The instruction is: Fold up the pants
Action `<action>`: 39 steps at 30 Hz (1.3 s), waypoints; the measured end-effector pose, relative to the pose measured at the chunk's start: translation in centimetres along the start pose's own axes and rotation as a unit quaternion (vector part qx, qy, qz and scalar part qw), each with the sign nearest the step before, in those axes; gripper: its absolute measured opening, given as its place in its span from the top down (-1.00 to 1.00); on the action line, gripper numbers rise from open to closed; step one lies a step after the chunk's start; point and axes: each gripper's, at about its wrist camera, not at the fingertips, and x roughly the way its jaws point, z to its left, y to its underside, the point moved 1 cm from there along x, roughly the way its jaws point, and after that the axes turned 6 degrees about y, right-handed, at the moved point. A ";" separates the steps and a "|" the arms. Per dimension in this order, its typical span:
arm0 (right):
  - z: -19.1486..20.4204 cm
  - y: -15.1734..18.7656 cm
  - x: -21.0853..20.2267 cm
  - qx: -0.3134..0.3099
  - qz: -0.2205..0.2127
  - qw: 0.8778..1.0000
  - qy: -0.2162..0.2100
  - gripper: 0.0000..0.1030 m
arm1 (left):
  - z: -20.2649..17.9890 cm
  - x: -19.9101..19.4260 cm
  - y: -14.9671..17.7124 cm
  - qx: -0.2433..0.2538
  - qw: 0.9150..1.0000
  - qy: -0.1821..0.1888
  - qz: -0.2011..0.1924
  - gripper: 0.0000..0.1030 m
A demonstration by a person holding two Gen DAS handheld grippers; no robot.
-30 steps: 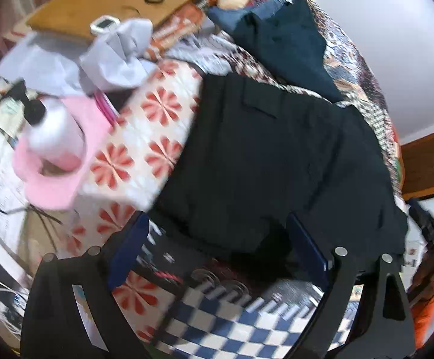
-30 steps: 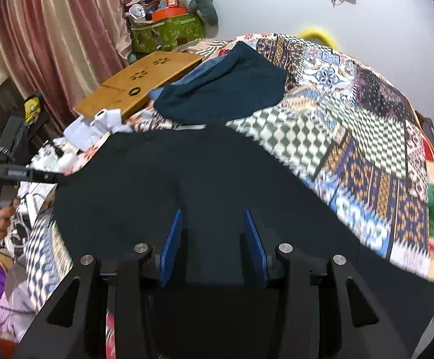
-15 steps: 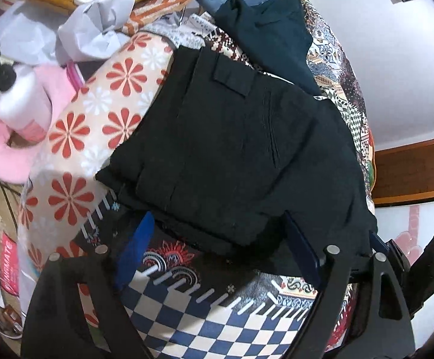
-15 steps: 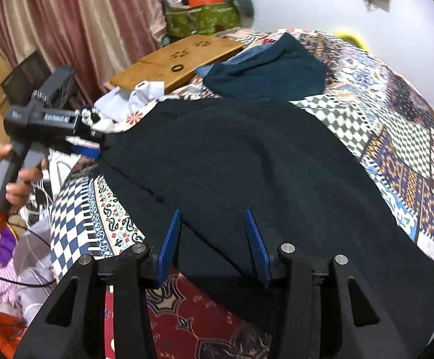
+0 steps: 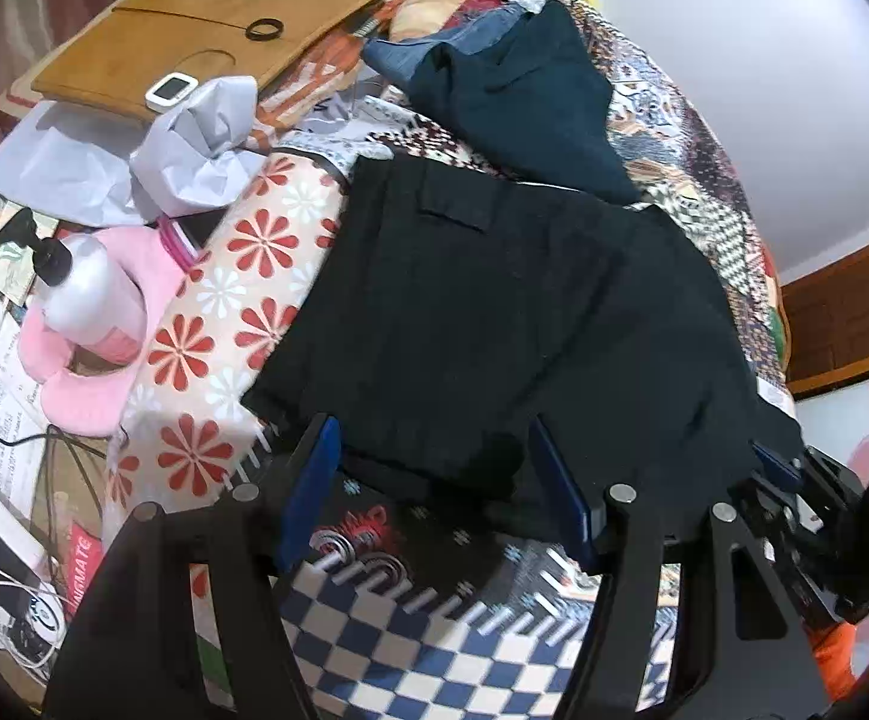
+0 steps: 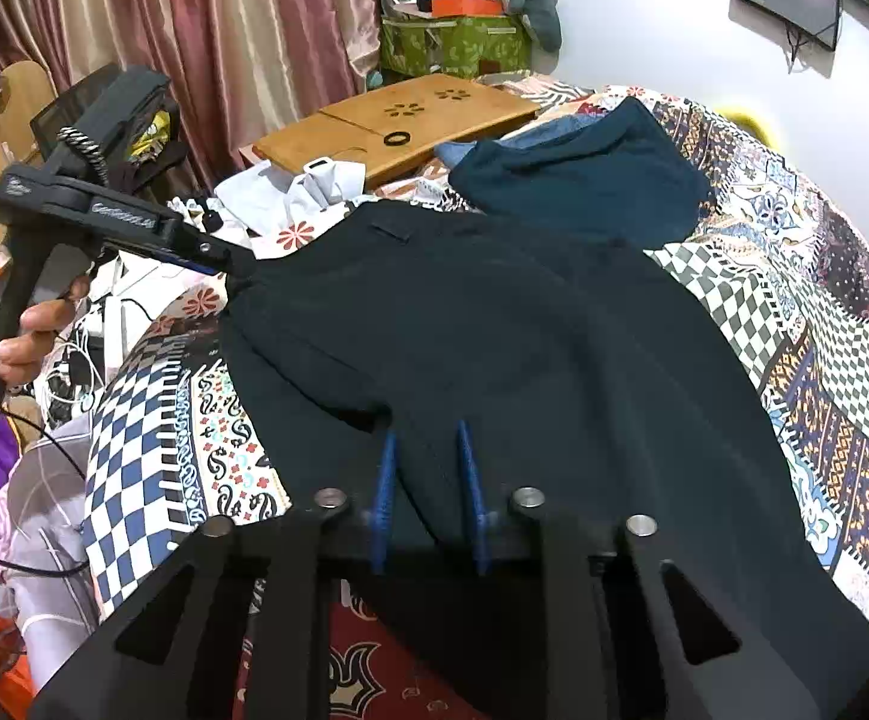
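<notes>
Black pants lie spread on a patterned bedspread; they also show in the right wrist view. My left gripper is open, its blue fingers straddling the near edge at the waist end, not closed on cloth. In the right wrist view the left gripper sits at the pants' far left corner. My right gripper has its blue fingers partly closed over the pants' near fold, with cloth between them.
A dark teal garment lies beyond the pants. A wooden lap table, white papers, a pump bottle on a pink pillow and cables crowd the bed's left side. Curtains hang behind.
My right gripper's fingers have narrowed around the pants fabric. My left gripper has shifted in toward the pants' waist edge, staying open.
</notes>
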 end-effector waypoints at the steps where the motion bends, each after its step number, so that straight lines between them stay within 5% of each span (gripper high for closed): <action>1: 0.0 0.0 -0.1 0.002 -0.002 1.000 0.000 0.75 | -0.1 0.2 0.0 -0.004 1.000 0.007 0.005 -0.25; 6: 0.1 0.0 -0.7 0.009 -0.015 1.000 -0.006 0.81 | 0.7 2.4 0.3 -0.052 0.997 0.045 0.037 -0.25; 13: 0.4 -0.2 -1.2 0.001 -0.022 1.000 -0.009 0.82 | 0.4 2.9 -0.8 -0.067 0.996 0.061 0.022 -0.25; 15: 0.3 -0.3 -1.4 0.006 -0.024 1.000 -0.014 0.82 | 0.1 3.3 -1.3 -0.056 0.997 0.052 0.014 -0.03; 17: 0.3 -0.5 -1.6 0.009 -0.028 0.999 -0.015 0.84 | 0.0 3.7 -1.5 -0.049 0.998 0.041 0.012 0.62; 19: 0.4 -0.6 -1.9 0.010 -0.029 0.999 -0.017 0.84 | -0.3 3.1 -1.6 -0.036 0.999 0.027 -0.005 0.76; 27: 2.0 -0.5 -2.0 0.004 -0.015 0.999 -0.039 0.84 | -2.6 -2.3 -1.3 0.063 0.990 -0.052 -0.116 0.78; 34: 2.0 -0.7 -2.5 0.023 0.005 0.997 -0.067 0.75 | -0.3 1.4 0.6 0.070 0.992 -0.086 -0.066 0.77; 39: -0.7 -2.6 -3.7 0.056 -0.030 0.997 -0.048 0.35 | 0.5 3.2 1.9 0.065 0.992 -0.089 -0.055 0.75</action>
